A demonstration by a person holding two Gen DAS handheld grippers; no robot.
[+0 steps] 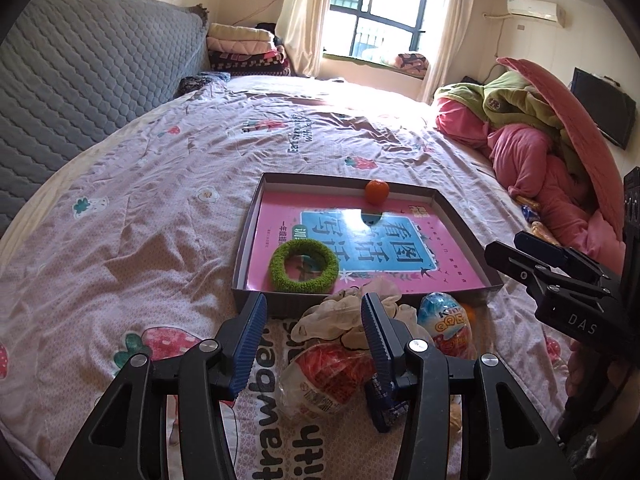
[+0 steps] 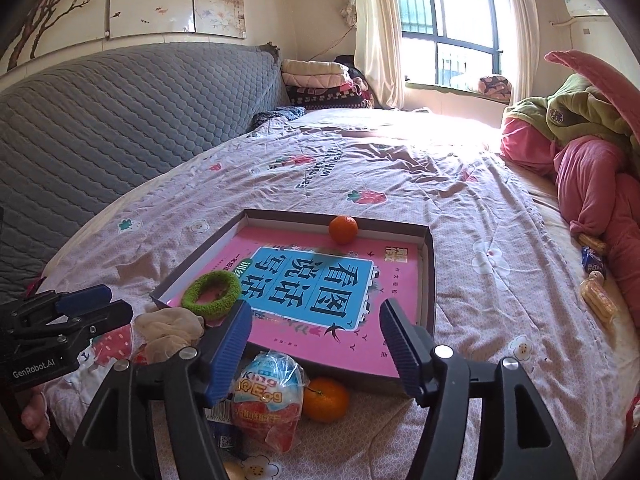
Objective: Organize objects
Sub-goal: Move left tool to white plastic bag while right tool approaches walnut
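Both the left tongs (image 1: 314,310) and right tongs (image 2: 316,322) gape wide, holding nothing. Loose tangerine (image 2: 325,399) and wrapped egg toy (image 2: 269,392) lie on the bed (image 2: 500,320) just outside the tray (image 2: 430,280); a nudged tangerine would likely roll off across the soft sheet

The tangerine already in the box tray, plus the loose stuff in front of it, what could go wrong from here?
1. The tangerine sits free against the box tray far wall on a glossy book; jostling the tray on the soft bed could roll it.
2. The second tangerine lies tight beside the egg-shaped snack pack, so the open right hand-held gripper might nudge one while grabbing the other.
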